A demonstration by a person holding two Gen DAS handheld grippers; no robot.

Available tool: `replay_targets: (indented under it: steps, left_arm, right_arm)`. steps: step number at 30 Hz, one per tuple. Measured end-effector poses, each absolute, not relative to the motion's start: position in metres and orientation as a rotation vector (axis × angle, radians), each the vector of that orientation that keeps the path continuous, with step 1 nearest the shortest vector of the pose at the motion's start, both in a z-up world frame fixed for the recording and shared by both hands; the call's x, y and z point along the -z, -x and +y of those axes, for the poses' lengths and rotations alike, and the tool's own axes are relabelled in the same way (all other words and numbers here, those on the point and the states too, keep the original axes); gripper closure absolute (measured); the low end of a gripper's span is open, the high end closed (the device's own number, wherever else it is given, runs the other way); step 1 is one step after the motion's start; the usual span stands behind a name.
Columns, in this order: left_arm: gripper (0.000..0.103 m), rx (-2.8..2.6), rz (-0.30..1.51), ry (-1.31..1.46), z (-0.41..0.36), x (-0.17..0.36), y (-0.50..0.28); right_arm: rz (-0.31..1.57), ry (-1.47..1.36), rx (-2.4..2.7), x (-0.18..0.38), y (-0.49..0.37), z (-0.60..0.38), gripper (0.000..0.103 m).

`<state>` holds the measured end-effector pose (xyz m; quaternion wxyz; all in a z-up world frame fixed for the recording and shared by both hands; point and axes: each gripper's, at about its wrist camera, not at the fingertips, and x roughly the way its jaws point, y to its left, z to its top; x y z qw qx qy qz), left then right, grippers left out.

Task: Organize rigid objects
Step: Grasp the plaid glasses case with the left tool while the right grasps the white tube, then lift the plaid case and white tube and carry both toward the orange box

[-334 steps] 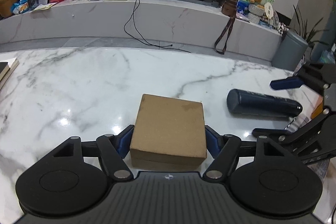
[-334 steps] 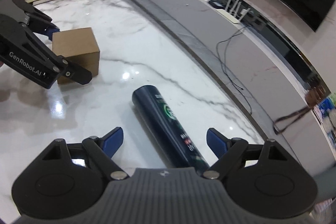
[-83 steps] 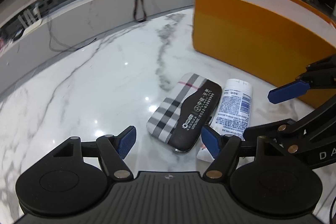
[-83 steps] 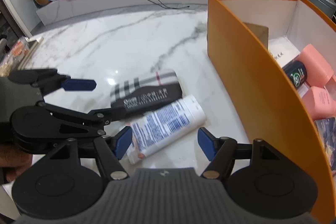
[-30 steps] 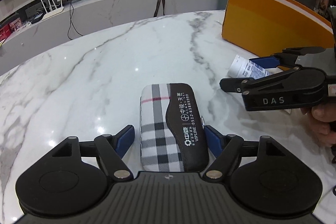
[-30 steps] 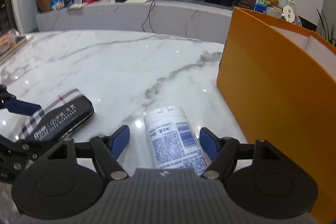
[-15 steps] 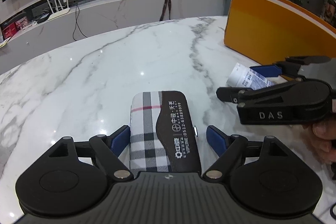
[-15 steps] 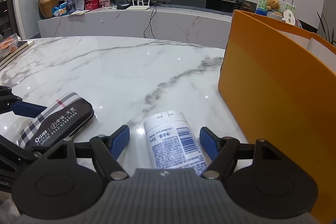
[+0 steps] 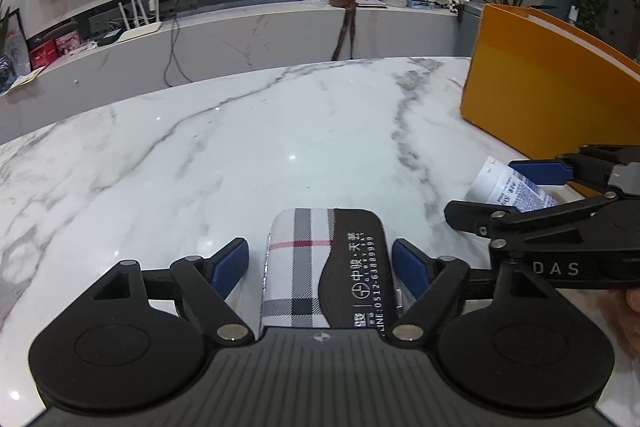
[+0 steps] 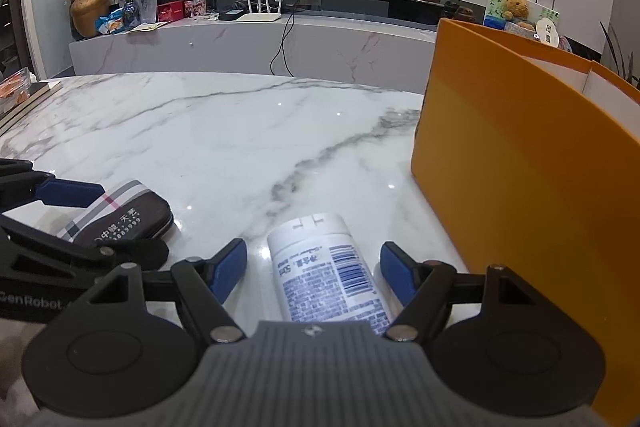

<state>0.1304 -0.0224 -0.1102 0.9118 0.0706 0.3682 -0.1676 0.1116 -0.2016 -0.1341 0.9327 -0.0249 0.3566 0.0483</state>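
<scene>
Plaid case [image 9: 320,267], printed "0512-63889999", between left gripper [image 9: 320,265] pads, jaws just closing, right pad near-touching. White barcoded tube [image 10: 328,271] between right gripper [image 10: 314,267], "DAS"-marked, jaws apart, untouching.

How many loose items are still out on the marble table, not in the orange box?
2. The plaid case lies between the left tongs, and the white tube lies between the right tongs, beside the orange box. The tongs' bodies may hide more.
</scene>
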Motion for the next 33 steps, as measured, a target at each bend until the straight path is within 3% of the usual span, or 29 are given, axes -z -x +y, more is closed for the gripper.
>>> replay_targets:
  steps: [2, 8, 13, 33]
  left_arm:
    - [0.03, 0.356, 0.754, -0.154, -0.024, 0.108, -0.129]
    - [0.03, 0.352, 0.764, -0.152, -0.025, 0.107, -0.127]
    - [0.03, 0.355, 0.772, -0.152, -0.022, 0.103, -0.126]
    - [0.031, 0.333, 0.574, -0.166, -0.017, 0.058, -0.112]
  right_arm:
    - [0.729, 0.05, -0.101, 0.134, -0.112, -0.201, 0.03]
    - [0.718, 0.073, -0.145, 0.132, -0.11, -0.195, 0.049]
    - [0.724, 0.101, -0.166, 0.13, -0.111, -0.191, 0.056]
    - [0.626, 0.061, -0.187, 0.081, -0.104, -0.19, 0.059]
